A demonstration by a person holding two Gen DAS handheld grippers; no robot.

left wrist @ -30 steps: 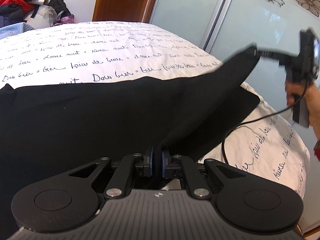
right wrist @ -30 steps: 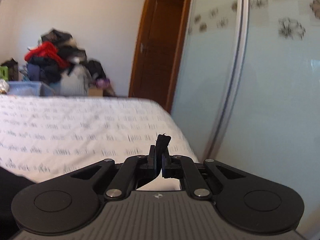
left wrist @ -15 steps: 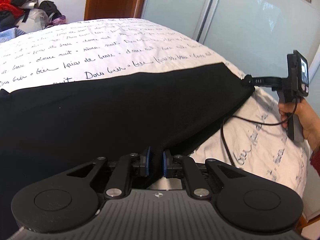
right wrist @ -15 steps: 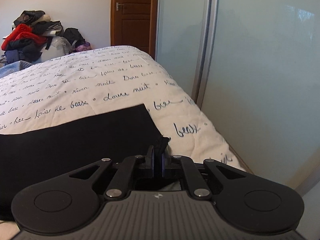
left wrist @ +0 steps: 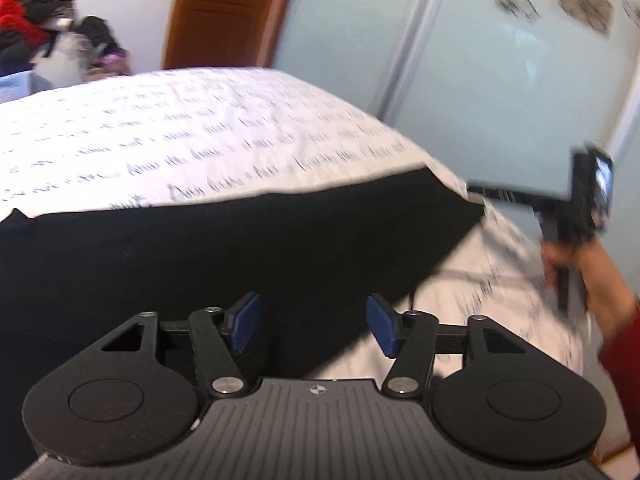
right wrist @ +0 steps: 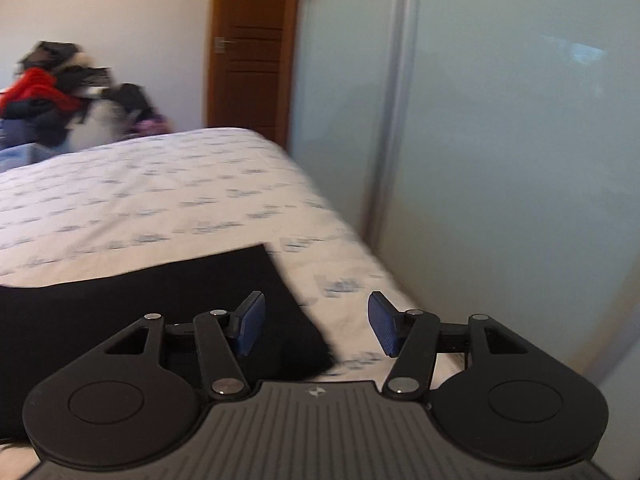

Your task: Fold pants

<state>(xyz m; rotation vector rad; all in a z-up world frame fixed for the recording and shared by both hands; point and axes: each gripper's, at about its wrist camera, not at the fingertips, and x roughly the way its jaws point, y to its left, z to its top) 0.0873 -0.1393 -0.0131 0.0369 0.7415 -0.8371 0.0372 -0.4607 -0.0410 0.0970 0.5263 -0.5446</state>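
Note:
The black pants (left wrist: 224, 256) lie flat across the near part of the bed (left wrist: 192, 136), folded into a wide band. My left gripper (left wrist: 314, 328) is open and empty just above the pants' near edge. My right gripper (right wrist: 316, 326) is open and empty over the pants' right end (right wrist: 160, 304). In the left wrist view the right gripper (left wrist: 476, 192) hangs at the pants' far right corner, held by a hand.
The bed has a white cover with script lettering. Frosted sliding wardrobe doors (right wrist: 500, 160) run close along the bed's right side. A wooden door (right wrist: 252, 48) and a pile of clothes (right wrist: 52, 88) stand at the far end of the room.
Both grippers laid the pants' edge down on the bed, then opened and let go of the fabric. Both views have tilted up slightly.

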